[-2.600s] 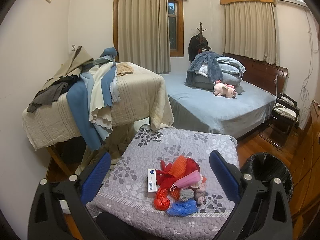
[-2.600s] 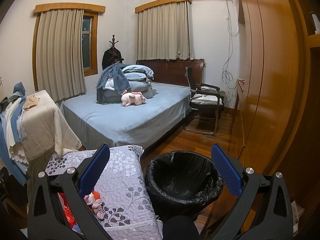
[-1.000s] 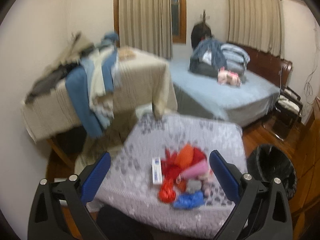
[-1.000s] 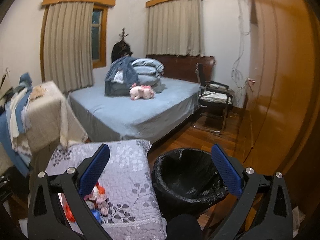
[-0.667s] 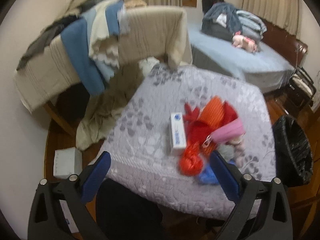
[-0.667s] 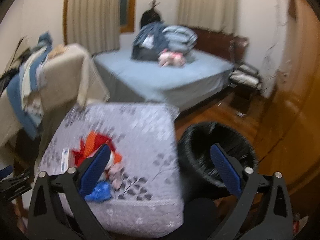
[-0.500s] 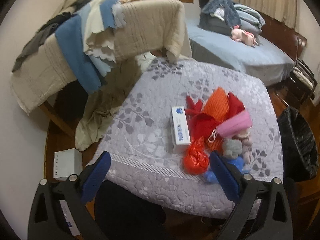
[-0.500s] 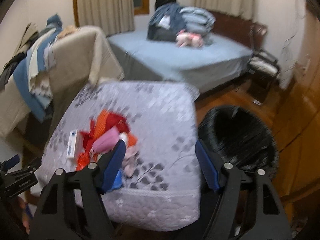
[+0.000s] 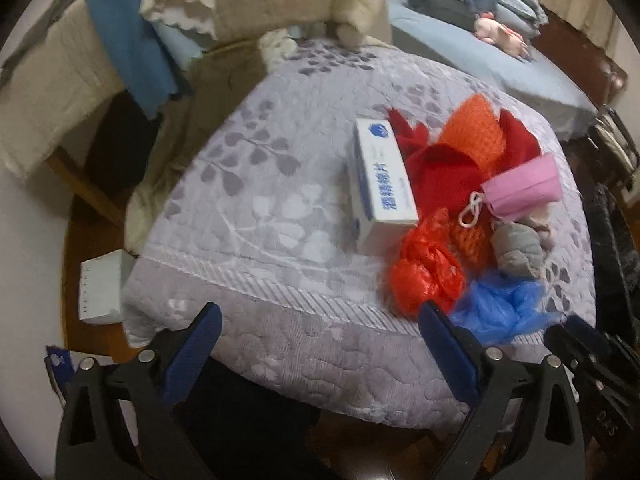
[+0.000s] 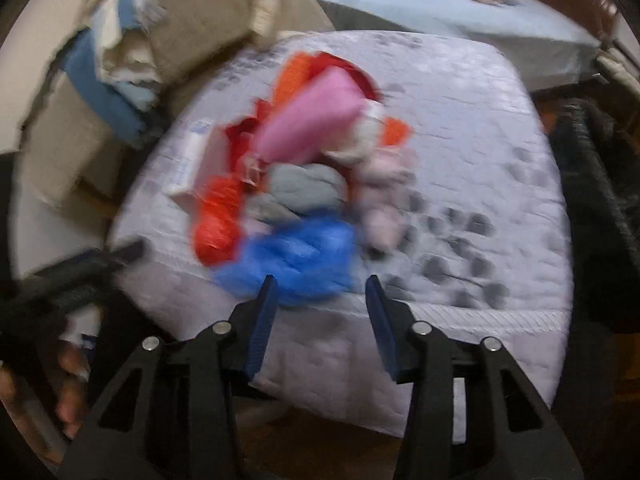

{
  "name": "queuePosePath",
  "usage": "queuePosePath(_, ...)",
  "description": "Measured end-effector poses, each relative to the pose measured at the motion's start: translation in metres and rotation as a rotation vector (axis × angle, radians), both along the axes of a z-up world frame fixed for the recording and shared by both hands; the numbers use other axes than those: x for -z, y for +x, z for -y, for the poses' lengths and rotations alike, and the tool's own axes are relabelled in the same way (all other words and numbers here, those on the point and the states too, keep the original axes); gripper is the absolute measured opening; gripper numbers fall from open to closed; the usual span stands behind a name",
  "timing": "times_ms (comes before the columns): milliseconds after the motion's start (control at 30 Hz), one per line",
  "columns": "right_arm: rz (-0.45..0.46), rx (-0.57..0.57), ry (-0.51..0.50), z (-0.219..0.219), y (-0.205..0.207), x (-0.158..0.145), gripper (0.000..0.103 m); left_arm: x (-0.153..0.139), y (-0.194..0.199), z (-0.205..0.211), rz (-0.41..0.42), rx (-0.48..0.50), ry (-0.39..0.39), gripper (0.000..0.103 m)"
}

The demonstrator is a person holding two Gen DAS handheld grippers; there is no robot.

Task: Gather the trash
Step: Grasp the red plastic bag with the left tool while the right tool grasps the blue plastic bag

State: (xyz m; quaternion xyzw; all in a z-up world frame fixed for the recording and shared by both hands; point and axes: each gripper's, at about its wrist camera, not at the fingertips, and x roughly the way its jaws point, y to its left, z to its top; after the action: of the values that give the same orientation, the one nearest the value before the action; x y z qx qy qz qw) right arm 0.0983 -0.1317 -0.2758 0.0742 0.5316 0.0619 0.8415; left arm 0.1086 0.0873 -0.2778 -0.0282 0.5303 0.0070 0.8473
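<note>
A trash pile lies on the grey leaf-patterned quilt (image 9: 256, 216): a white and blue box (image 9: 380, 176), a red plastic bag (image 9: 424, 272), a blue plastic bag (image 9: 504, 308), a pink mask (image 9: 524, 188), a grey wad (image 9: 516, 248) and orange mesh (image 9: 476, 132). My left gripper (image 9: 320, 320) hangs wide open over the quilt's near edge, left of the red bag. In the blurred right wrist view, my right gripper (image 10: 320, 286) points down just short of the blue plastic bag (image 10: 296, 256). Its jaws are closing with nothing between the pads.
A black-lined bin (image 10: 592, 184) stands right of the quilt. A small white box (image 9: 100, 288) lies on the floor at the left. Clothes drape over a beige-covered table (image 9: 280, 4) behind. A blue bed (image 9: 500, 60) is at the back right.
Both grippers have sunk and tilted down toward the quilt. The right one swung from the bin over to the pile, and its jaws have narrowed.
</note>
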Motion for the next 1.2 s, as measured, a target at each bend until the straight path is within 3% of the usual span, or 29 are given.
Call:
queuePosePath(67,-0.008,0.0,0.012,-0.003,0.003,0.004,0.055,0.004,0.0,-0.003,-0.006,-0.014,-0.009,0.097)
queuePosePath(133,-0.019,-0.036,-0.019,-0.006,0.006,0.005,0.054,0.01,0.004,0.0,-0.048,-0.003,-0.007,0.097)
queuePosePath(300,-0.014,-0.072,-0.065,0.0,0.019,0.009,0.054,0.01,0.008,0.008,-0.043,0.038,0.027,0.097)
queuePosePath(433,-0.062,-0.089,-0.055,0.008,0.027,0.031,0.053,0.019,0.012,0.006,-0.055,0.046,0.039,0.097)
queuePosePath(533,-0.075,-0.111,-0.054,0.005,0.03,0.038,0.045,0.023,0.014,0.004,-0.059,0.048,0.026,0.097)
queuePosePath(567,-0.078,-0.123,-0.048,0.002,0.03,0.04,0.037,0.024,0.015,0.005,-0.062,0.052,0.026,0.097)
queuePosePath(667,-0.073,-0.13,-0.068,-0.004,0.028,0.039,0.026,0.025,0.015,0.012,-0.072,0.066,0.011,0.097)
queuePosePath(967,-0.078,-0.095,0.031,0.02,0.022,0.02,0.017,0.028,0.024,0.038,-0.081,0.103,-0.032,0.096)
queuePosePath(1033,-0.071,-0.09,0.034,0.023,0.019,0.015,0.017,0.033,0.031,0.042,-0.092,0.098,-0.031,0.093)
queuePosePath(1200,-0.052,-0.082,0.042,0.036,0.008,0.004,0.017,0.045,0.04,0.053,-0.118,0.11,-0.051,0.074)
